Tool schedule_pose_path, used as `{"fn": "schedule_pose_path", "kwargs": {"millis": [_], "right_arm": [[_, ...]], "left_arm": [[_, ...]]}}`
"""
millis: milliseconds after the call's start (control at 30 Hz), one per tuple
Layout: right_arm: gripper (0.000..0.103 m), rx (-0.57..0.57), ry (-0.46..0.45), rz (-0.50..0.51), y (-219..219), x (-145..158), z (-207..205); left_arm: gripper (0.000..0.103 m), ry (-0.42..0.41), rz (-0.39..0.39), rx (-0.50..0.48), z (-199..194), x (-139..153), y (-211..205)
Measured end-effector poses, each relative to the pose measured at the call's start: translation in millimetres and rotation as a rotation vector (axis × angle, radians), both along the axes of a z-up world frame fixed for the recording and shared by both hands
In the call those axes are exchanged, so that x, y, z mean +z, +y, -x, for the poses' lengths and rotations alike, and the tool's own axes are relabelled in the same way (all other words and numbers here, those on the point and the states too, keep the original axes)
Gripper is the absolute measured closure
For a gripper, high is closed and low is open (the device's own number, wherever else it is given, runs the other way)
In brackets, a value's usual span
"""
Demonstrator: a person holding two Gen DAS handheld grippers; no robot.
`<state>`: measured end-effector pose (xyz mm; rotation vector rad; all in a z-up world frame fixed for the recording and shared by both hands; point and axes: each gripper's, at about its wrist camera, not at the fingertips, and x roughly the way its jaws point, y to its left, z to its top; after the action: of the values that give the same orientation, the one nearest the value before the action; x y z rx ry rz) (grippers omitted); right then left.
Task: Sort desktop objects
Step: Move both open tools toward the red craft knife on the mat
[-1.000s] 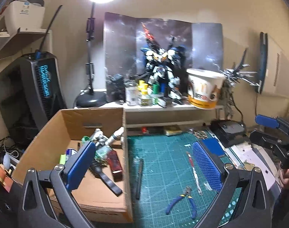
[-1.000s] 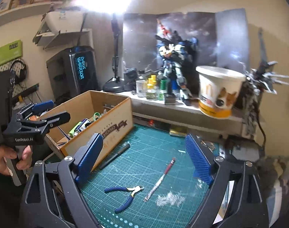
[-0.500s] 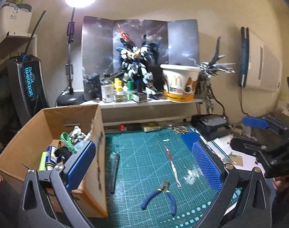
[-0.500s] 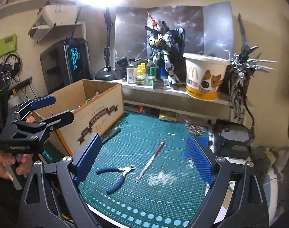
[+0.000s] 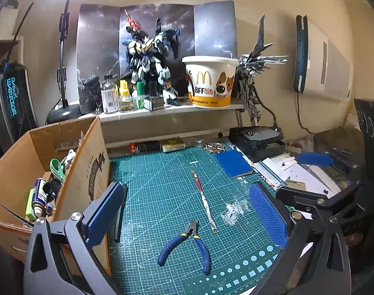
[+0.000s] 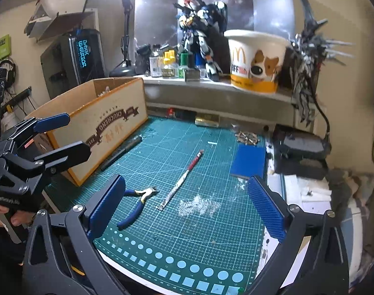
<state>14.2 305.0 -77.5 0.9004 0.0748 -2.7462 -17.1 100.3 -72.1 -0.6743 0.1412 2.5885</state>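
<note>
On the green cutting mat [image 5: 162, 172] lie blue-handled pliers [image 5: 187, 243], a thin red-handled blade tool [image 5: 204, 201], a blue pad [image 5: 233, 163] and a black pen [image 5: 118, 221] against the cardboard box [image 5: 15, 172]. My left gripper [image 5: 187, 211] hovers open and empty above the pliers. From the right wrist view, the pliers [image 6: 137, 204] sit by the left fingertip of my open, empty right gripper [image 6: 187, 206], with the blade tool [image 6: 182, 179], pen [image 6: 123, 151] and blue pad [image 6: 248, 161] farther out. The left gripper [image 6: 64, 139] shows beside the box [image 6: 101, 123].
The box holds a spray can, green items and other small tools. A shelf [image 5: 162, 110] behind the mat carries paint bottles, a robot model and a paper bucket [image 5: 211, 81]. A black device [image 5: 258, 137] and papers crowd the mat's right edge. White debris [image 5: 233, 211] dots the mat.
My left gripper has swung right, from over the box interior to above the mat and pliers. My right gripper has moved in closer over the mat. Both have stayed open.
</note>
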Motion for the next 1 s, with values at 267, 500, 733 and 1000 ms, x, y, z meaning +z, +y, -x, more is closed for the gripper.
{"fn": "schedule_pose_path", "kwargs": {"millis": [267,500,733,1000], "right_arm": [[0.000,0.003,-0.045,0.045,15,-19,23],[0.000,-0.024,-0.070,0.065,35,-24,32],[0.000,-0.086,-0.085,0.067,60,-30,32],[0.000,-0.087,-0.086,0.115,76,-32,31]], "left_arm": [[0.000,-0.025,-0.009,0.015,9,-14,-1],[0.000,-0.076,-0.038,0.034,27,-21,9],[0.000,-0.109,-0.024,0.071,56,-29,27],[0.000,-0.113,0.033,0.111,83,-28,40]]}}
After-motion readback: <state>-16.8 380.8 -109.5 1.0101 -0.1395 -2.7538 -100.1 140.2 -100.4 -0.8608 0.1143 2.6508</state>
